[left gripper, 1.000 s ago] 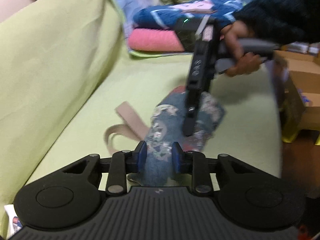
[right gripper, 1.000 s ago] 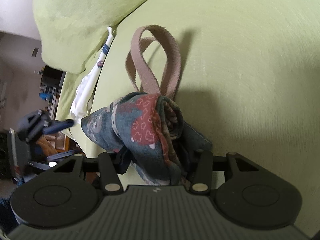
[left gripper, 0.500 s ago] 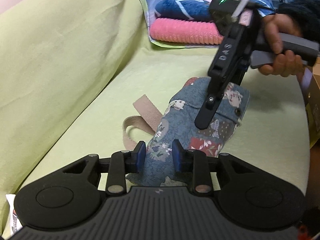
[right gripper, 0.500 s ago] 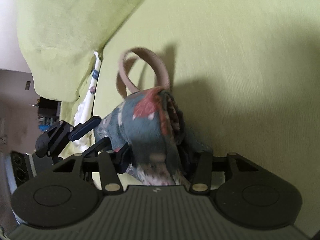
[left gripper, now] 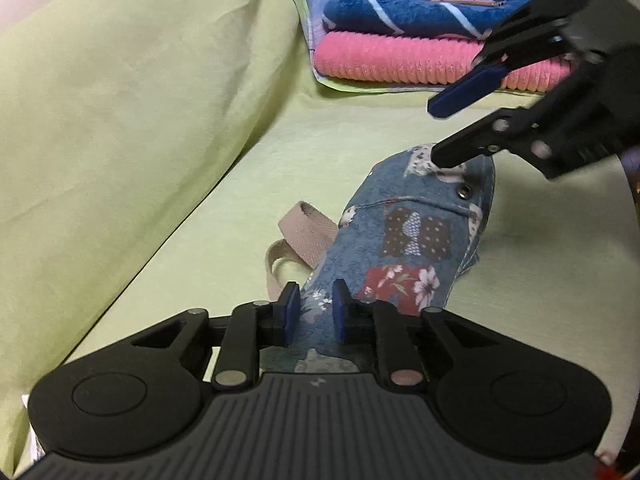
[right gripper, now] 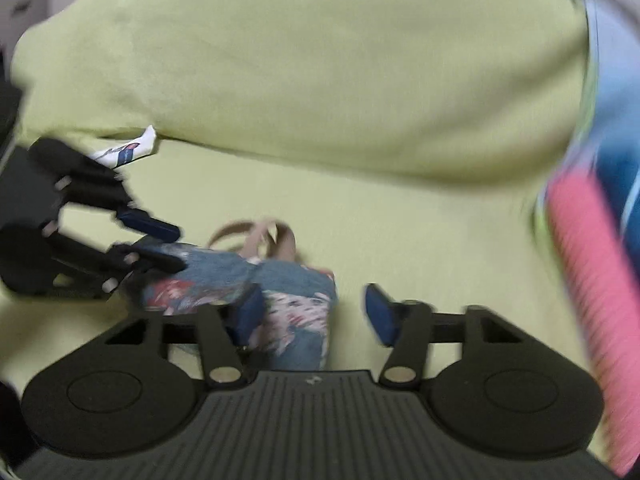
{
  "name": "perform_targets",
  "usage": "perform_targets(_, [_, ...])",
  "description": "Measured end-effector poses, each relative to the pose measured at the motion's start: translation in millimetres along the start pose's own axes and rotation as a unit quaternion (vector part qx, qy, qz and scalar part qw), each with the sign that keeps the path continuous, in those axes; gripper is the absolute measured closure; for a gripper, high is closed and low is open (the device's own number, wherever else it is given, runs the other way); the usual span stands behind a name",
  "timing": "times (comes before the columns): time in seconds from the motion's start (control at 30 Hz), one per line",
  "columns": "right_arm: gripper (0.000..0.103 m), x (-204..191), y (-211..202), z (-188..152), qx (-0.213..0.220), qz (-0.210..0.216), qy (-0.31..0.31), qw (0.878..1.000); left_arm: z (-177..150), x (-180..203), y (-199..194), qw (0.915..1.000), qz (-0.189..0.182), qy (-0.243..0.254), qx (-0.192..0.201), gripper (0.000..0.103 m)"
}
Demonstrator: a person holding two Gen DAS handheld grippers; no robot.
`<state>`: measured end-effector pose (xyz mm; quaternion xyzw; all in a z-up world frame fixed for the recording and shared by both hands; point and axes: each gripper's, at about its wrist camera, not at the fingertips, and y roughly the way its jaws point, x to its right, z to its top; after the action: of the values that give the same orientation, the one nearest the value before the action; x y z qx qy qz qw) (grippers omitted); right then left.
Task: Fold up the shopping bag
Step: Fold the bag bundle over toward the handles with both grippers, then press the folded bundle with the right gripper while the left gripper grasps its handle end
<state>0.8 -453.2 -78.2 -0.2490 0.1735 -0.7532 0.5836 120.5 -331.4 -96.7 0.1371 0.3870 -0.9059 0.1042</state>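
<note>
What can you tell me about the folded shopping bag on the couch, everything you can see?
The shopping bag is blue patchwork-print cloth with floral patches, a metal snap and beige webbing handles. Bunched into a compact bundle, it lies on the green couch seat. The closing left tongs pinch its near end; the right tongs straddle its far end.

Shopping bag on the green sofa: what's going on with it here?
A person with a gripper in each hand is folding a patchwork shopping bag on a green sofa. The bag is bundled up, its tan strap poking out. The left gripper has its jaws closing on the near end. The right gripper is above the far end, jaws closing but not pressing the cloth.
</note>
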Motion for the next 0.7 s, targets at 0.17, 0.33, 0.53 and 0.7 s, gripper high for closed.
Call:
perform_targets(0.17, [0.079, -30.3, -3.2, -8.4, 0.029, 0.017, -0.055, 0.998, -0.3, -1.3, 3.6, 1.0, 0.002, 0.003, 0.002, 0.095])
perform_targets(0.33, [0.081, -28.2, 25.7, -20.1, 0.0, 0.033, -0.018, 0.999, -1.3, 0.1, 7.6, 1.0, 0.004, -0.002, 0.008, 0.095])
perform_targets(0.53, [0.08, -38.8, 39.3, -30.3, -0.015, 0.025, -0.022, 0.999, -0.8, 0.7, 10.8, 0.9999, 0.008, -0.003, 0.007, 0.095])
perform_targets(0.7, [0.08, -44.7, 36.1, -28.2, -0.019, 0.019, -0.006, 1.0, 0.9, 0.0, 11.8, 0.9999, 0.009, -0.008, 0.005, 0.095])
